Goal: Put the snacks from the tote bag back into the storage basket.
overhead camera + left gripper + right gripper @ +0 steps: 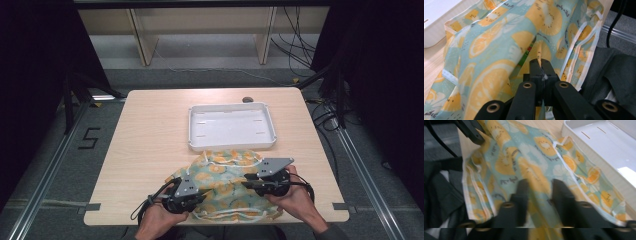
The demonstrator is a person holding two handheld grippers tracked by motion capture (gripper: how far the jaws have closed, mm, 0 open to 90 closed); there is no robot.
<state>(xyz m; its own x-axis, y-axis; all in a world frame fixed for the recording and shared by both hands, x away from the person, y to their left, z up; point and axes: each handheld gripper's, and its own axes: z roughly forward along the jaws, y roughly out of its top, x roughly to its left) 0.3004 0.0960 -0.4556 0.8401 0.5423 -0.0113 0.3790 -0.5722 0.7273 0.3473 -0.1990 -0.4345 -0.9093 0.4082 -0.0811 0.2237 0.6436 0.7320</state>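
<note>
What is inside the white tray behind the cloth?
The white tray looks bare: a plain floor with a few small slots. The fruit-print cloth bunches against its near rim, so the outside of that wall is partly covered, but nothing lies inside.

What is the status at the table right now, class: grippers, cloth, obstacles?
Left gripper shut on a fold of the fruit-print cloth. Right gripper astride the cloth, grip unclear. Cloth bunched at near table edge. White tray just beyond, touching it.
</note>
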